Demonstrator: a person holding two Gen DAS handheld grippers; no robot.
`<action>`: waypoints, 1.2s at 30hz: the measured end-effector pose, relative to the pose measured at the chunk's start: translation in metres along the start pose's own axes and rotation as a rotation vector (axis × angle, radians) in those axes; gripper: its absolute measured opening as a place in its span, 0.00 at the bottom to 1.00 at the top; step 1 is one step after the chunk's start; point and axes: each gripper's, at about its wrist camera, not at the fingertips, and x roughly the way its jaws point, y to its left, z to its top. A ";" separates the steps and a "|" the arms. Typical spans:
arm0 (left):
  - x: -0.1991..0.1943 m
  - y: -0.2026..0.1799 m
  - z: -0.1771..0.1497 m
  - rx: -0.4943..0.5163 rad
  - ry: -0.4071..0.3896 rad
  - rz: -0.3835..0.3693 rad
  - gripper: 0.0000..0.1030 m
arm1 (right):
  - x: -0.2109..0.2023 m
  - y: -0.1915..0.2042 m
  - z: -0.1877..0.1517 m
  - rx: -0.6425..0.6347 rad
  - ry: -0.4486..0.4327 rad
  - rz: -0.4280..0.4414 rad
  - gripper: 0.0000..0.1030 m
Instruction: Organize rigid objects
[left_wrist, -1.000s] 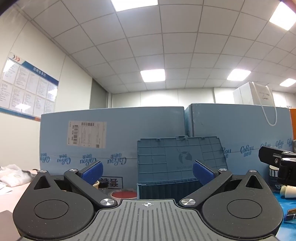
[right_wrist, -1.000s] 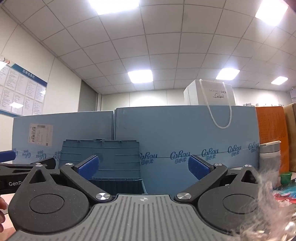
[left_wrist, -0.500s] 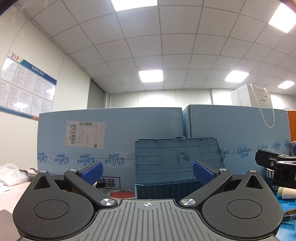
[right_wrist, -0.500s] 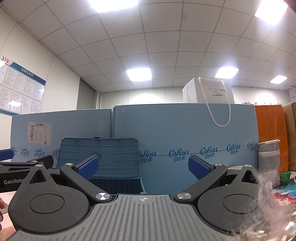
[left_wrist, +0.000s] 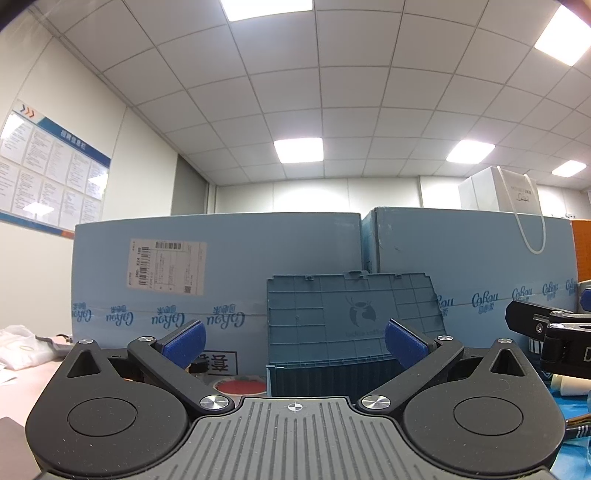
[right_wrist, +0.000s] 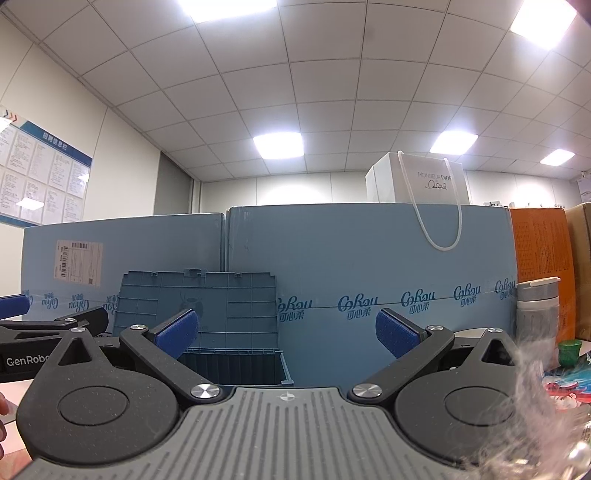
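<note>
Grippers are being held level, side by side, both aimed at a wall of pale blue cartons. Left gripper (left_wrist: 293, 341) is being kept wide open, its blue-padded fingers (left_wrist: 183, 343) spread far apart with nothing between them. Right gripper (right_wrist: 286, 330) is likewise being kept spread wide and is gripping nothing; part of its black body is being seen at the right edge of the left wrist view.

Blue-grey ribbed plastic storage box (left_wrist: 325, 380) is sitting at the far side of the table, just in front of the pale blue printed cartons (left_wrist: 258, 254). Its hinged lid (left_wrist: 354, 314) is being propped upright, seemingly against the cartons. Box contents are being hidden by the front wall.

Round tin with a red top (left_wrist: 240, 386) is lying just left of the box, partly hidden behind the left gripper's body. White crumpled plastic bags (left_wrist: 18, 343) are resting near the left edge of the table.

Grey cylindrical flask with a white cap (right_wrist: 537, 310) is standing toward the right side of the table, with a small green bottle cap (right_wrist: 569, 350) just beside it. Orange cardboard carton (right_wrist: 539, 243) is standing behind them. White paper gift bag with cord handles (right_wrist: 421, 181) is perched on top of the blue cartons.
</note>
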 end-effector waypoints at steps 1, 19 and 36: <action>0.000 0.000 0.000 0.000 0.001 0.001 1.00 | 0.000 0.000 0.000 0.000 -0.001 0.000 1.00; 0.001 0.007 0.000 -0.045 0.041 -0.038 1.00 | 0.001 0.000 0.000 -0.005 0.009 -0.003 1.00; -0.002 0.007 -0.001 -0.060 0.102 -0.261 1.00 | -0.026 -0.018 0.022 0.085 0.002 -0.097 1.00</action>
